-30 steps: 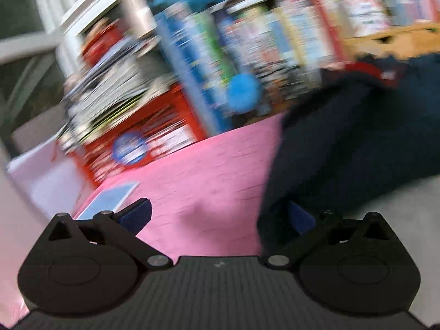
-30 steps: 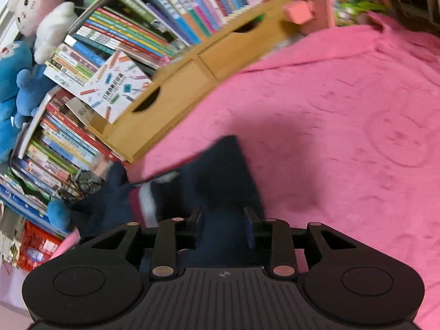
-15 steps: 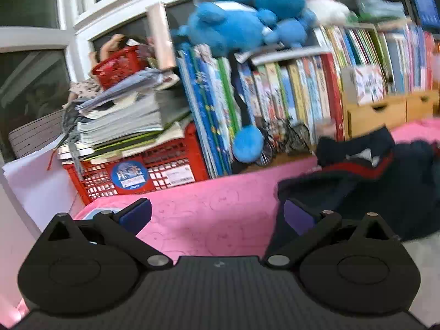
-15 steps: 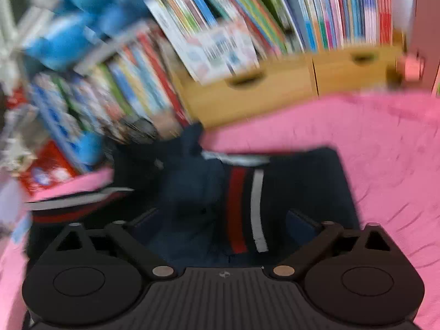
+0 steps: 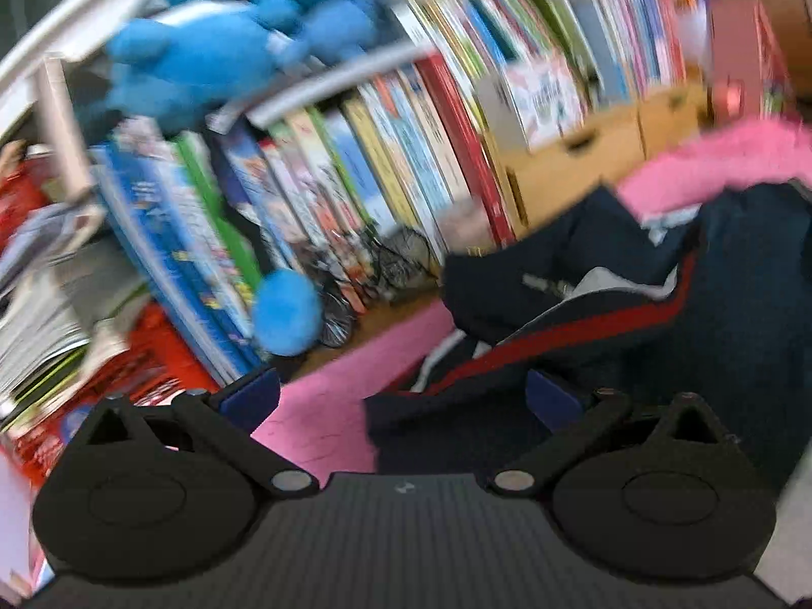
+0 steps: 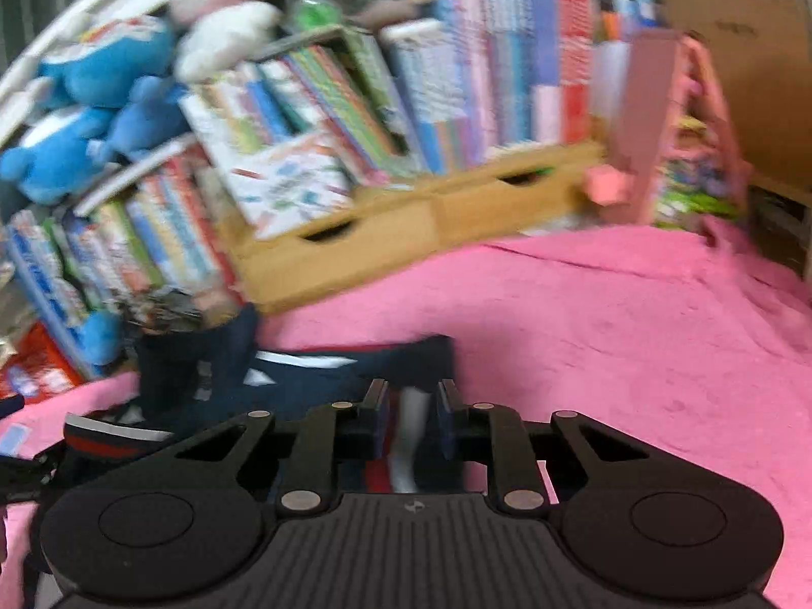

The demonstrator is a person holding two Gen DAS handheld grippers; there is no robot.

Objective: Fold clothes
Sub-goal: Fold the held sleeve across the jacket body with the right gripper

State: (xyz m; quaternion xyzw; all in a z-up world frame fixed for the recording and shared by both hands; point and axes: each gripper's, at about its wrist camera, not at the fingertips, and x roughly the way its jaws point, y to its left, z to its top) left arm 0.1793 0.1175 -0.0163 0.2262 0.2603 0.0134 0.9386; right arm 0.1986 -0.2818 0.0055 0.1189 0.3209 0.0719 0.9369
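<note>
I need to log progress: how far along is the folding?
Early. Done: nothing looks folded; the navy jacket with red and white stripes lies rumpled on the pink blanket. In hand: the right gripper has its jaws nearly closed around the white stripe. The left gripper is open. Left: every fold.

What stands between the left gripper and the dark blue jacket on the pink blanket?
Nothing visible does. The left gripper is open, and the dark blue jacket already lies just ahead, its hem close to the right finger; only bare pink blanket shows between the fingers. The right gripper is nearly closed around the jacket's striped fabric.
</note>
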